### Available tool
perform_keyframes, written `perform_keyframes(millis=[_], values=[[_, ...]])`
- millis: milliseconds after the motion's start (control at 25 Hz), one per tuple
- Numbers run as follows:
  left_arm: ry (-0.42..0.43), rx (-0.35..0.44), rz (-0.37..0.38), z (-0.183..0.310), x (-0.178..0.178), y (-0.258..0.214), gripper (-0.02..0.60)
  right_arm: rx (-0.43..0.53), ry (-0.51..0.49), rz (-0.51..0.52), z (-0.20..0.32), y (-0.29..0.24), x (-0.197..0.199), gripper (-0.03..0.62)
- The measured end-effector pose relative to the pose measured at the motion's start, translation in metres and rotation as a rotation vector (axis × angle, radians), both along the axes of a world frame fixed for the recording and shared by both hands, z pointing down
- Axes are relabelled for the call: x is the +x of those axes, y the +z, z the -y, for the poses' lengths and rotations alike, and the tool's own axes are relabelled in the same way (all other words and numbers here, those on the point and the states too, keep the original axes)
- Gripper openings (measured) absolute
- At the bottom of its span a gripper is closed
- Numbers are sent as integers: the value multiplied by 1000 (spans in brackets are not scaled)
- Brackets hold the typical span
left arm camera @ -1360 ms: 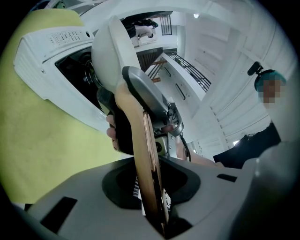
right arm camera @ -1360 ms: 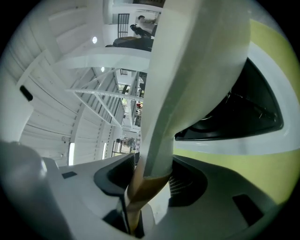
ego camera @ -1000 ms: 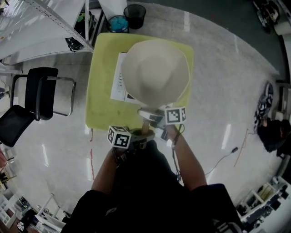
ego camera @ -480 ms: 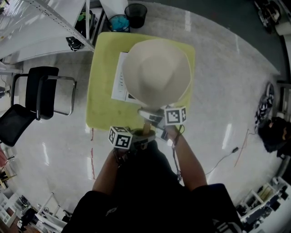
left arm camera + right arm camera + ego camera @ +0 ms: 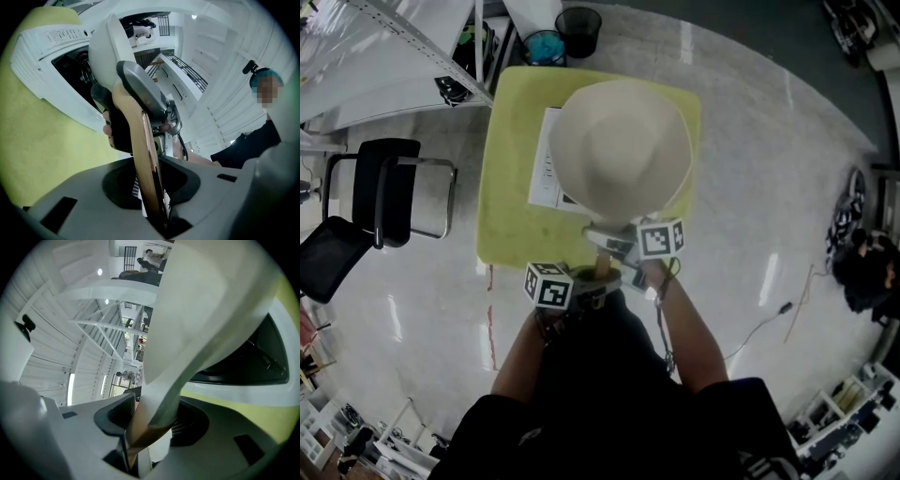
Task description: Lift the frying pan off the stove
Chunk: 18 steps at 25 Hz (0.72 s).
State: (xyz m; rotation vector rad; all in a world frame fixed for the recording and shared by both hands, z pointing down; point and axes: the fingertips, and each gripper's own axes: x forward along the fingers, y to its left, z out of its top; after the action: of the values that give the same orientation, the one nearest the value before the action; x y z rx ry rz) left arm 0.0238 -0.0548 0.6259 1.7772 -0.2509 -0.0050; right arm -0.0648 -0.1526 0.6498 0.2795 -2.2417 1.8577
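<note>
2 grips on handle (image 5: pixel 147 154): left gripper (image 5: pixel 152 206) clamps the near wooden end, right gripper (image 5: pixel 140 437) the far grey neck, sharing pan (image 5: pixel 619 145) weight; pan looks clear of stove (image 5: pixel 546 159).

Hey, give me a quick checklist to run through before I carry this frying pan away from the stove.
1. Left gripper shut on the pan's wooden handle: ok.
2. Right gripper shut on the handle, nearer the pan: ok.
3. Pan clear of the stove: ok, it looks lifted above the burner.
4. Pan empty: ok, the head view shows nothing inside.
5. Pan held level: cannot tell.
6. Bare table beside the stove for setting the pan down: ok.
</note>
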Motion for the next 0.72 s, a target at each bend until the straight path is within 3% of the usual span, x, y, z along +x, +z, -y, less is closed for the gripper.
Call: perform_keyframes(millis=[720], values=[[-20, 86, -18, 1, -5, -21, 130, 52, -49, -12, -1, -17, -5, 230]])
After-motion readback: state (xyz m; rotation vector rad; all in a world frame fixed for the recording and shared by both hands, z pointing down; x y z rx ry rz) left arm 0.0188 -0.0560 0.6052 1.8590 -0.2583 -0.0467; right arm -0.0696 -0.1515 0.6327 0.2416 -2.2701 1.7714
